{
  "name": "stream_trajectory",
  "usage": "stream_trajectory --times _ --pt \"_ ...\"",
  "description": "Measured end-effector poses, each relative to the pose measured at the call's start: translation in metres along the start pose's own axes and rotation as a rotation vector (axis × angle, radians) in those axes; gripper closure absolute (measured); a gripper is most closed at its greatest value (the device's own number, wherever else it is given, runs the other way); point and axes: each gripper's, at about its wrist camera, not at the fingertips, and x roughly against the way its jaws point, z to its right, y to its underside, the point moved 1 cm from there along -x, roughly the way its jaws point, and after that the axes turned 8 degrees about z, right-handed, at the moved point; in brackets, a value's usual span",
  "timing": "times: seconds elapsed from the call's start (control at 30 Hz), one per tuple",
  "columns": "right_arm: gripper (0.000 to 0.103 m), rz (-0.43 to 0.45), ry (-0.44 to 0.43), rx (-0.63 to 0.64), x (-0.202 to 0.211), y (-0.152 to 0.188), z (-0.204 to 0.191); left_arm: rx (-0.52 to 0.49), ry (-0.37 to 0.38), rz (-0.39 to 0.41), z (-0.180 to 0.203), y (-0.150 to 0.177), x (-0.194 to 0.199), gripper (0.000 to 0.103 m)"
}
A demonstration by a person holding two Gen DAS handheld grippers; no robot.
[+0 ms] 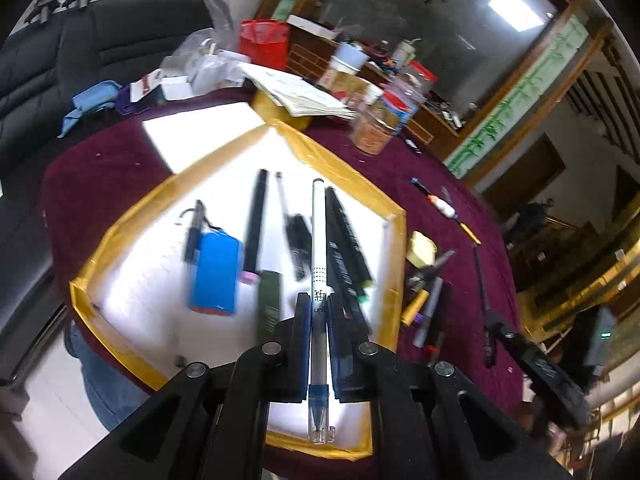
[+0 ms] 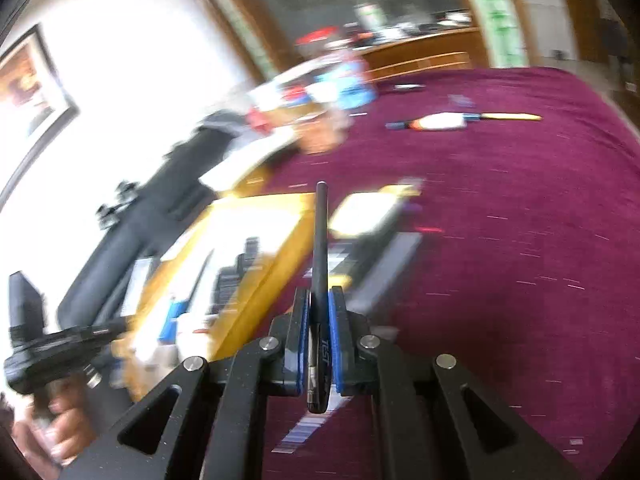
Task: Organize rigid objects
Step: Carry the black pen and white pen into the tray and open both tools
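Maroon tablecloth (image 1: 440, 184) under the yellow-rimmed tray (image 1: 344, 168); we hold left gripper (image 1: 319, 304) clamped on white pen (image 1: 319, 240), right gripper (image 2: 319, 300) clamped on black pen (image 2: 321, 240), lowering each parallel beside tray pens at 12 o'clock.

The left gripper (image 1: 319, 304) has its jaws clamped on a white pen (image 1: 319, 248) that points straight ahead along the fingers. The right gripper (image 2: 319, 300) has its jaws pinched on a black pen (image 2: 321, 240), which also runs forward between the fingers.
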Motion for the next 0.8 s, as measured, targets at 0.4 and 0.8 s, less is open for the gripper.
stream_trajectory --times 0.4,0.8 --pt "0.094 -0.17 -0.061 0.117 -0.135 -0.006 -0.091 0.023 -0.014 -0.039 -0.013 -0.049 -0.056 0.097" --pt "0.094 -0.182 -0.02 0.175 -0.153 0.019 -0.091 -0.021 -0.202 -0.128 -0.01 -0.055 -0.124 0.096"
